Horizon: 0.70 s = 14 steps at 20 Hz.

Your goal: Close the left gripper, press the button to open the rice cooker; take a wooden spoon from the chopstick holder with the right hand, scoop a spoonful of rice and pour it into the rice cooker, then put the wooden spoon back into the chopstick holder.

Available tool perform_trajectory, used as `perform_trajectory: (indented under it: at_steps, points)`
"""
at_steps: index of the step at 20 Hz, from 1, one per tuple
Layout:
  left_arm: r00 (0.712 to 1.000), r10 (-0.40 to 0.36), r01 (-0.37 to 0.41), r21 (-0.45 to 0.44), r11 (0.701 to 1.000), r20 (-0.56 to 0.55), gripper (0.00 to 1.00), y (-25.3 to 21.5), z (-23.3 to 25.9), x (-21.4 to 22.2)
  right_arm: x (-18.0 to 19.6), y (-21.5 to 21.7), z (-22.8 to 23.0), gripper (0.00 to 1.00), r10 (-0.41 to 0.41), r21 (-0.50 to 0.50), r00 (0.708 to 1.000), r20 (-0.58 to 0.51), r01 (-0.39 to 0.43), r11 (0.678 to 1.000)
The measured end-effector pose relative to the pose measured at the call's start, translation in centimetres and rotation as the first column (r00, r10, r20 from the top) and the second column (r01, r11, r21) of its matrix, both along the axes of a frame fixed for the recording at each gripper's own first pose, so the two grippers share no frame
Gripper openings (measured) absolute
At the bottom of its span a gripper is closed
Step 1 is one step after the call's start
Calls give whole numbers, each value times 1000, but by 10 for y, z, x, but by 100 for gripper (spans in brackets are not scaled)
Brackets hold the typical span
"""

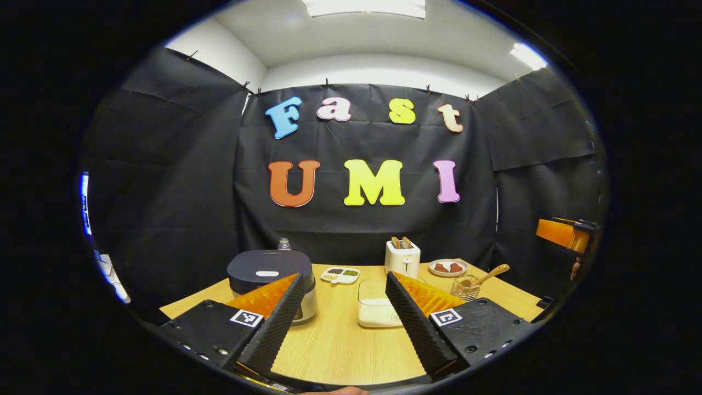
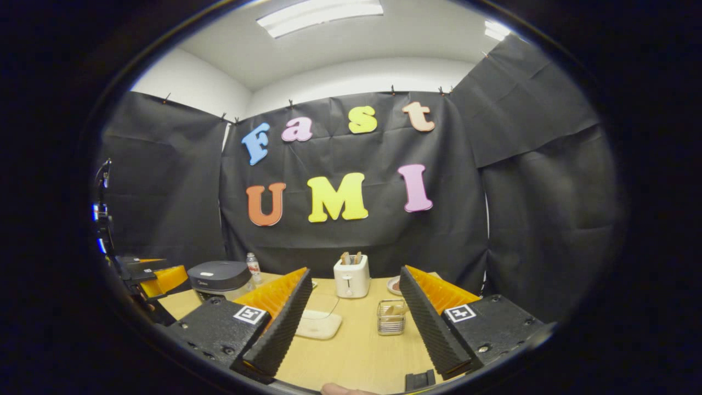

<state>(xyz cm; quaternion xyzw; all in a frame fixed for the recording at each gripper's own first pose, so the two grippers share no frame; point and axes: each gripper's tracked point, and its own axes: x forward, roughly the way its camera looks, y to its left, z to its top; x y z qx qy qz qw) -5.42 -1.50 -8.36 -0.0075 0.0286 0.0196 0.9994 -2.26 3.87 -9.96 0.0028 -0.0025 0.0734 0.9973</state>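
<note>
Hovering apart, left gripper (image 1: 343, 318) and right gripper (image 2: 351, 323) hold jaws open; rice cooker (image 1: 266, 271) lid down, unpressed.

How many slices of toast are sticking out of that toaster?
2. Both stand side by side in the slots on top of the white toaster, one slice on the left and one on the right. Anything sunk deeper inside would be hidden.

A white toaster (image 1: 402, 258) with two slices in its slots stood at the back of the wooden table (image 1: 334, 345). Just right of it lay a plate (image 1: 448, 267) of reddish food; to its left, a small divided dish (image 1: 340, 275). A water bottle (image 2: 252, 267) stood near the wall
</note>
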Motion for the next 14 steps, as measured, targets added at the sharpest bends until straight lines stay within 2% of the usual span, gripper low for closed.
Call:
perform_trajectory:
  at_steps: [6, 7, 8, 14]
  points:
    - [1000, -16, 16, 5, 1000, 3, 95, -4, -1, -2, -1, 13, -4, 100, 41, -1, 999, -11, -41, 999]
    - [1000, -14, 14, 2, 1000, 0, 95, -2, -2, -2, 1, 13, -6, 97, 39, -3, 999, -17, -39, 999]
    - [1000, -16, 16, 1, 1000, -1, 95, -1, -3, -2, 3, 14, -8, 100, 38, -7, 999, -25, -39, 999]
    - [999, -1, 0, -9, 1000, -32, 96, 10, -19, -1, 5, 33, -18, 100, 72, -21, 996, -46, -73, 997]
